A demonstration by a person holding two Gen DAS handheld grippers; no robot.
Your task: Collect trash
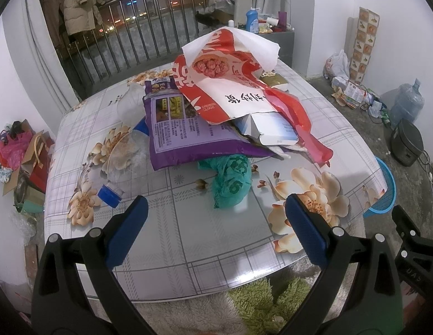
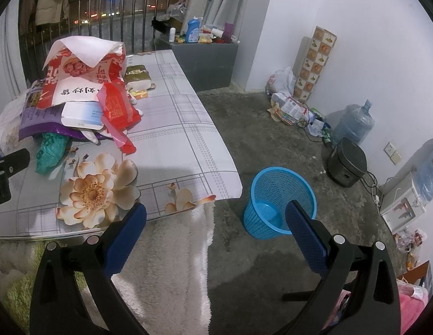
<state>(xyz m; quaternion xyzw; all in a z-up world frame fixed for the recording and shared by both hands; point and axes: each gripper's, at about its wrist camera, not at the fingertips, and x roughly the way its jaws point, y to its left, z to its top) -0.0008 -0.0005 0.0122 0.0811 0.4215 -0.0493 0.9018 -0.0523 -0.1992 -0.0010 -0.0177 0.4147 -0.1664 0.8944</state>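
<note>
The left gripper [image 1: 216, 215] hangs spread wide and empty over the near edge of the table [image 1: 205, 254]; the trash pile [image 1: 216, 111] sits heaped mid-table, a green bag [image 1: 230, 181] nearest; the right gripper [image 2: 216, 220] gapes empty above the floor beside the blue basket [image 2: 275, 195].

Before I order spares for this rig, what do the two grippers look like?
Both look the same. The left gripper and the right gripper each have two curved black plastic arms with round silver rivets, ending in flat blue textured pads. No cables or sleeves show.
</note>
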